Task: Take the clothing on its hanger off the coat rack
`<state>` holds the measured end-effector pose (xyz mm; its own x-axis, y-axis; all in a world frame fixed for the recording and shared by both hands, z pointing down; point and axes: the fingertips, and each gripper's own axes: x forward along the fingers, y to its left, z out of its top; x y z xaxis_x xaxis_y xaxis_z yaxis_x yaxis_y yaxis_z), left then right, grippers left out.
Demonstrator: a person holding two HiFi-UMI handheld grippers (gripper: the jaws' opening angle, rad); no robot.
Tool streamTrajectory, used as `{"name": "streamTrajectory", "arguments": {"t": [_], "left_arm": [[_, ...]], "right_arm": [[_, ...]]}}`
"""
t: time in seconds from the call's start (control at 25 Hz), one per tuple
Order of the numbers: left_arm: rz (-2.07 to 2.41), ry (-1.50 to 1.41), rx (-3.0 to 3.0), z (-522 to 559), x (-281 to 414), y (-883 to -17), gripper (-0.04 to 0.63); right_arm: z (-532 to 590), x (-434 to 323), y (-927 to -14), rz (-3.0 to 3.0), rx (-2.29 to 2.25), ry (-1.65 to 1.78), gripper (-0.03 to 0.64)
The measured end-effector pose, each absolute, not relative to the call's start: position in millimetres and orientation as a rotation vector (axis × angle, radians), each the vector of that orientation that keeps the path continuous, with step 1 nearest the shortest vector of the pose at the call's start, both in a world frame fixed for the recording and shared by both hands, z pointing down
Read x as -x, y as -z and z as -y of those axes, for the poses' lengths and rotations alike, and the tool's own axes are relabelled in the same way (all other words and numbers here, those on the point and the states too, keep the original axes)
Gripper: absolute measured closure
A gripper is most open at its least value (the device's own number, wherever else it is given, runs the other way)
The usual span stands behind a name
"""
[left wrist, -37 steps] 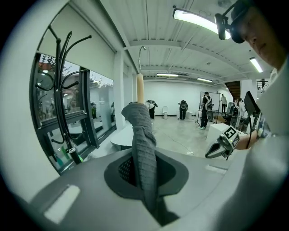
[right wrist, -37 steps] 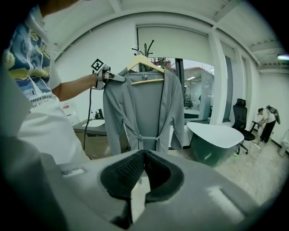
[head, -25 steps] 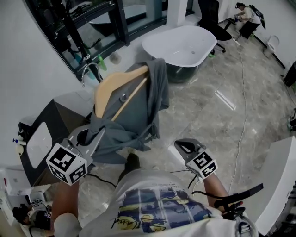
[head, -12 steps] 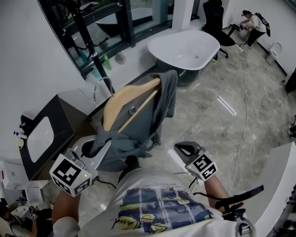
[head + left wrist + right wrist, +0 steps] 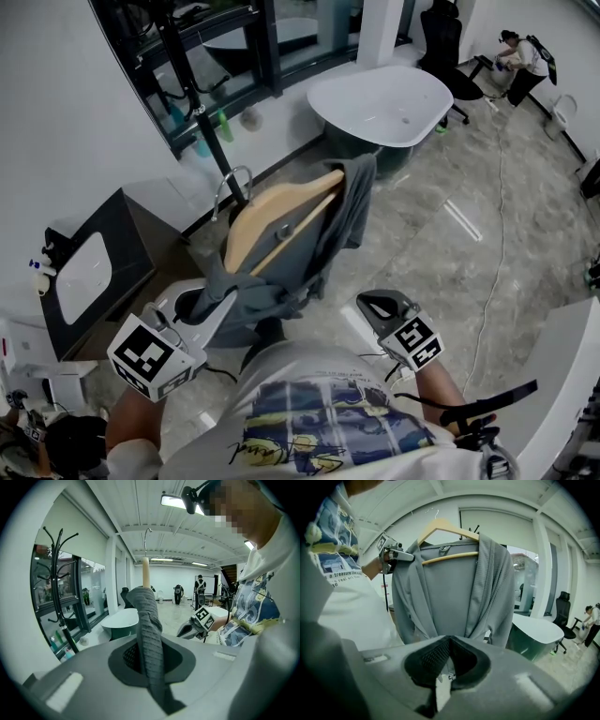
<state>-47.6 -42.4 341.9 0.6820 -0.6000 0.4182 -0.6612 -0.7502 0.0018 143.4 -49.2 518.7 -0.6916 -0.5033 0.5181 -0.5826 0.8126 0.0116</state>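
Observation:
A grey garment (image 5: 281, 272) hangs on a wooden hanger (image 5: 272, 220) with a metal hook (image 5: 234, 183), held up in the air away from the black coat rack (image 5: 178, 47). My left gripper (image 5: 202, 307) is shut on the garment's lower left edge. In the left gripper view the grey cloth (image 5: 151, 634) runs up between the jaws, the hanger tip (image 5: 146, 571) above it and the coat rack (image 5: 58, 588) off to the left. My right gripper (image 5: 375, 305) is shut on nothing. In its own view my right gripper (image 5: 443, 667) faces the hanging garment (image 5: 450, 592) and the left gripper (image 5: 401, 555).
A white bathtub (image 5: 384, 98) stands beyond the garment. A dark vanity with a white basin (image 5: 80, 272) is at the left wall. A cable (image 5: 497, 234) trails over the marble floor. A person (image 5: 525, 56) crouches far right by an office chair (image 5: 450, 47).
The hanger with the garment has shifted right and a little lower in the head view, along with my left gripper. The right gripper has hardly moved.

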Motion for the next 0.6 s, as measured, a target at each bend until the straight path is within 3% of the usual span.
{"name": "streamTrajectory", "arguments": {"t": [0.6], "left_arm": [[1.011, -0.612, -2.732, 62, 45, -352, 0.583]], "right_arm": [[66, -144, -529, 2.499, -0.797, -0.191, 0.615]]}}
